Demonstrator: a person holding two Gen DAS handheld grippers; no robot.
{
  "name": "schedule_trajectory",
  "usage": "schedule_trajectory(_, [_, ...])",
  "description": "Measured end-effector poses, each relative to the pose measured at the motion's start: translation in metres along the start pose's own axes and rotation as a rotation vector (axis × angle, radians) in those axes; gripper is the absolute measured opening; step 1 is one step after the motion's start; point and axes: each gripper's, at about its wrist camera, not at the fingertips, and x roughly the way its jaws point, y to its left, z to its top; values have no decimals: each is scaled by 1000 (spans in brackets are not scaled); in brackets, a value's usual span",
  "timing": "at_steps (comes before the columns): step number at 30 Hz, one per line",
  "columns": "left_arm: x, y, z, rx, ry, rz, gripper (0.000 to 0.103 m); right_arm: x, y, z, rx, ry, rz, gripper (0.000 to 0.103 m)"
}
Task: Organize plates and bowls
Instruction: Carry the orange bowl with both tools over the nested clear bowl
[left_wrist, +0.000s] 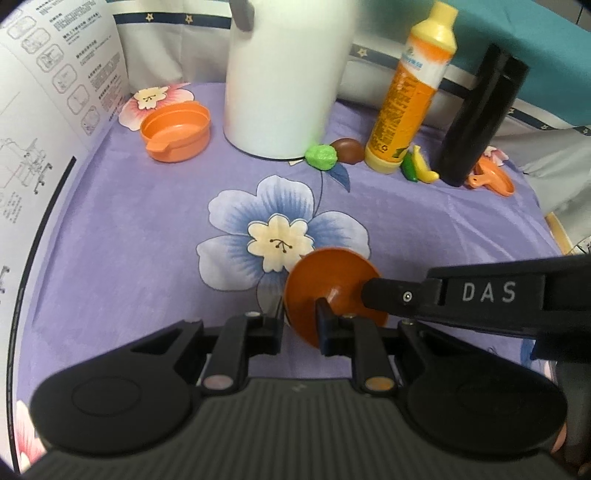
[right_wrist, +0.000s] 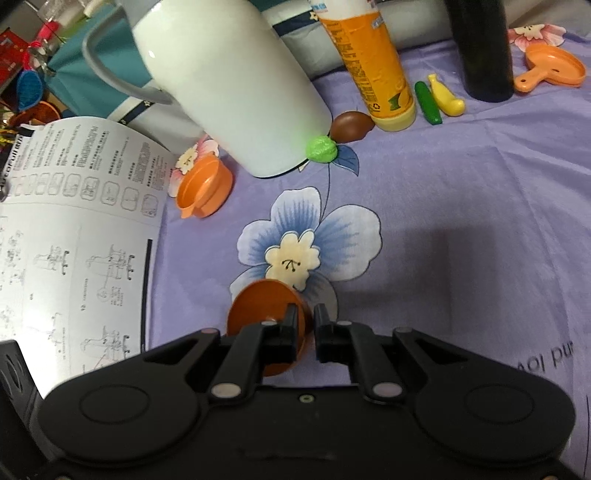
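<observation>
A small dark orange plate (left_wrist: 332, 280) with a stub in its middle hangs tilted just above the purple flowered cloth (left_wrist: 129, 240). My left gripper (left_wrist: 303, 321) is shut on its lower rim. My right gripper (right_wrist: 306, 325) is shut on the same plate (right_wrist: 258, 302), and one of its black fingers (left_wrist: 388, 295) reaches in from the right in the left wrist view. An orange bowl (left_wrist: 175, 131) with a tab handle sits at the back left, seen also as the orange bowl (right_wrist: 203, 188) beside the paper. A flat orange dish (right_wrist: 554, 68) with a handle lies at the back right.
A tall white jug (left_wrist: 284, 74), an orange-and-yellow bottle (left_wrist: 410, 96) and a black flask (left_wrist: 476, 118) stand along the back. Small toy foods lie at their feet: a green ball (left_wrist: 320, 156), a brown piece (left_wrist: 347, 149), a banana (left_wrist: 424, 170). A printed instruction sheet (left_wrist: 44, 92) curls up at the left.
</observation>
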Motion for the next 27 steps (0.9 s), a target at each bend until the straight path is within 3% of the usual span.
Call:
schedule_trajectory(14, [-63, -25, -31, 19, -55, -29, 17, -70, -3, -38, 5, -64, 27, 9])
schedule_trajectory(27, [-93, -56, -69, 76, -52, -63, 17, -125, -29, -82, 33, -106, 32, 10])
